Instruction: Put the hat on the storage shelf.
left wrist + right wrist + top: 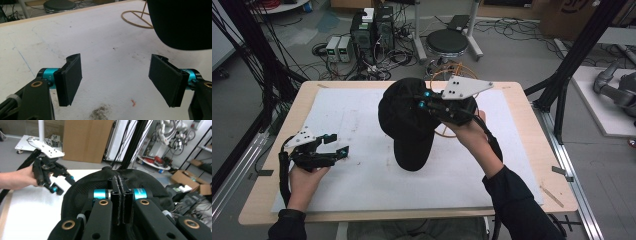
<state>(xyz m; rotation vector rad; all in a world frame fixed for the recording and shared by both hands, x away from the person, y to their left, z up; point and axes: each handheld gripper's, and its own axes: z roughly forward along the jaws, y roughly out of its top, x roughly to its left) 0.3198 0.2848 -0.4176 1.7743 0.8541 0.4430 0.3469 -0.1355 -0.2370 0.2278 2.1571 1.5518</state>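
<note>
A black cap (pixel 407 125) hangs above the middle of the white mat (pixel 347 110), brim pointing down towards me. My right gripper (pixel 423 100) is shut on the cap's crown; in the right gripper view the jaws of that gripper (pixel 121 192) are pressed together against the cap's (pixel 80 192) fabric. My left gripper (pixel 337 144) rests low at the mat's left, open and holding nothing. In the left gripper view its pads (pixel 70 80) stand wide apart over bare mat, with the cap (pixel 182 22) at the upper right.
A thin wooden ring stand (pixel 435 75) sits on the mat behind the cap, also seen as a ring stand (pixel 136 18) in the left gripper view. Beyond the table's far edge stand a round stool (pixel 447 41), computer boxes (pixel 372 32) and loose cables.
</note>
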